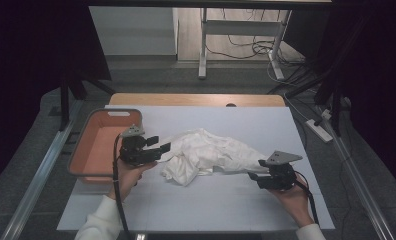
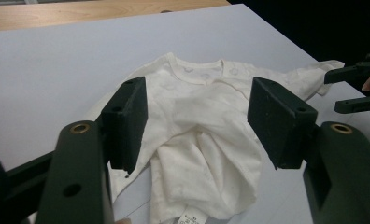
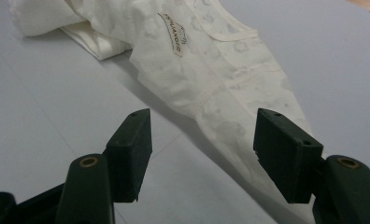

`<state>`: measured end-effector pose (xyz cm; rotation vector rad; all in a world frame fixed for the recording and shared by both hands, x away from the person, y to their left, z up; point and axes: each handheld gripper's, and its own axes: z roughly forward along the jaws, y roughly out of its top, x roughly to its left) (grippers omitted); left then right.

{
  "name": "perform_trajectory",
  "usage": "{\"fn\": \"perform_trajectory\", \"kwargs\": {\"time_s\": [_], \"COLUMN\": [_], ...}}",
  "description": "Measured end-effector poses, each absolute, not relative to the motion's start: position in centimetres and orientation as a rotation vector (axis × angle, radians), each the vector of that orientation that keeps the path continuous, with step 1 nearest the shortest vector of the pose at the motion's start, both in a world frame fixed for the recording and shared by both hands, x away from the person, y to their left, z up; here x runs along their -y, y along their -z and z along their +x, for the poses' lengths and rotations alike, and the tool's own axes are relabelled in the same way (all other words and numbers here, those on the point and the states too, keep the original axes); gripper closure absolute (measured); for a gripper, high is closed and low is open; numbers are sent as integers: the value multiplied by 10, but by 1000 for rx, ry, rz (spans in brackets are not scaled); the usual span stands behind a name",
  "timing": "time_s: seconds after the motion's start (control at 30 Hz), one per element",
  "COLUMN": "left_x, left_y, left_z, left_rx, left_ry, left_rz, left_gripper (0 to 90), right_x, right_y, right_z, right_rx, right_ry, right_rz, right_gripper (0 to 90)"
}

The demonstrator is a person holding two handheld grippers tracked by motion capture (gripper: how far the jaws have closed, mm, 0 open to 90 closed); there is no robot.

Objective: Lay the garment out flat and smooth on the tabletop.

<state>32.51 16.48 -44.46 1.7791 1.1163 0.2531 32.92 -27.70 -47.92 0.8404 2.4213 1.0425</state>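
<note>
A crumpled white shirt (image 1: 206,155) lies mid-frame on the grey table (image 1: 211,205). The left gripper (image 1: 158,143), jaws spread, hovers at its left edge; the right gripper (image 1: 252,176), jaws also spread, sits at its right tip, pinching nothing. An orange basket (image 1: 98,145) stands at far left

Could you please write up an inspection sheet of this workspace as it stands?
Surface: pale sheet over a wooden table, flat and bare around the work.
Job's things: white garment, crumpled at the centre, neckline and label showing.
Clutter: orange basket at the left edge, nothing seen inside.
Grippers: left gripper open, jaws just short of the garment's left side; right gripper open, low by its stretched right end; neither pinches fabric.
Cables: one black cable trails from the left gripper past the sleeve, another from the right; loose wires on the floor beyond.
Surroundings: desk frame, power strip, dark curtains.
</note>
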Motion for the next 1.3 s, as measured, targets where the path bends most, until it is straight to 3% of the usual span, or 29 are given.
{"fn": "perform_trajectory", "kwargs": {"time_s": [1.3], "left_x": [-162], "left_y": [450], "left_z": [329], "left_rx": [-1133], "left_ry": [-235], "left_rz": [1789], "left_gripper": [359], "right_x": [263], "right_y": [486], "right_z": [326], "right_rx": [-2454], "right_ry": [-979], "right_rz": [804], "right_gripper": [371]}}
